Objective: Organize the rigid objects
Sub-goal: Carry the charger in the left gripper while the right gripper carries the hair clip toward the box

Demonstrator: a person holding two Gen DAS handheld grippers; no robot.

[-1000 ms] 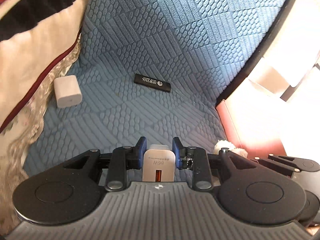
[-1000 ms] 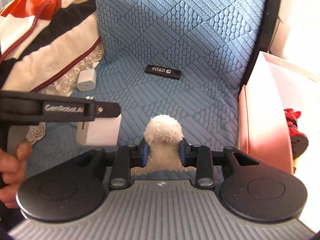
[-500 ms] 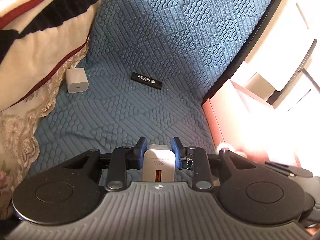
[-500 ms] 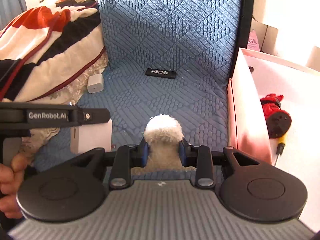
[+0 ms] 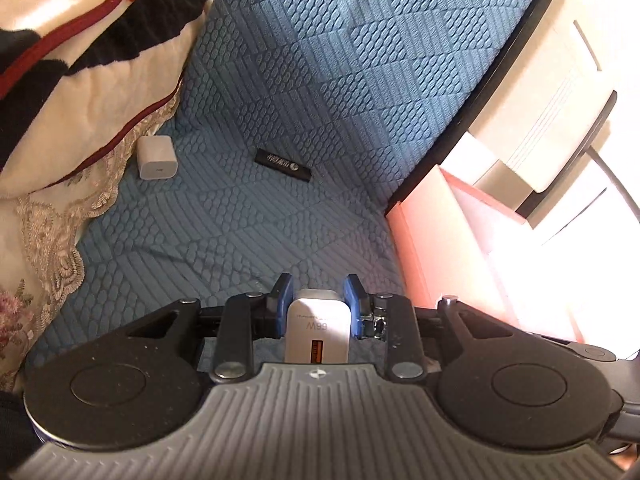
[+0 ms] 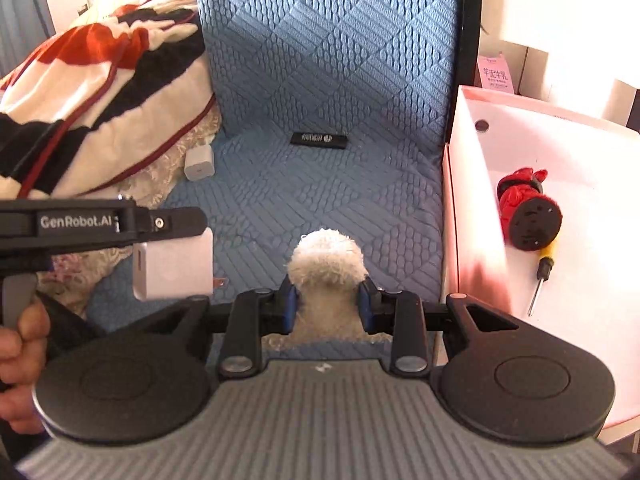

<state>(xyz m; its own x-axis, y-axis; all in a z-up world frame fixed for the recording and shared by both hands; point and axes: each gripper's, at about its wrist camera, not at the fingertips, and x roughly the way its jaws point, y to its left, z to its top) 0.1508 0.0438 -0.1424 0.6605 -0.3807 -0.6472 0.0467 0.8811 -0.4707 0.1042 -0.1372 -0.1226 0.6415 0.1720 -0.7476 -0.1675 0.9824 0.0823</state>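
Note:
My left gripper (image 5: 318,294) is shut on a white 66W charger (image 5: 318,326), held above the blue quilted seat (image 5: 240,220); the charger also shows in the right wrist view (image 6: 174,268). My right gripper (image 6: 326,292) is shut on a white fluffy toy (image 6: 326,258) beside the pink box (image 6: 472,208). A small white charger cube (image 5: 155,157) and a black stick (image 5: 283,165) lie on the seat further back; both also show in the right wrist view, the cube (image 6: 199,166) and the stick (image 6: 319,140).
The pink box holds a red and black toy (image 6: 528,212) and a small screwdriver (image 6: 540,276). A striped blanket (image 6: 100,92) with lace trim covers the seat's left side. The blue backrest (image 6: 328,40) rises behind. White furniture (image 5: 540,120) stands right.
Both grippers have risen and drawn back with their objects still held. More of the pink box's inside and the blanket shows in view now.

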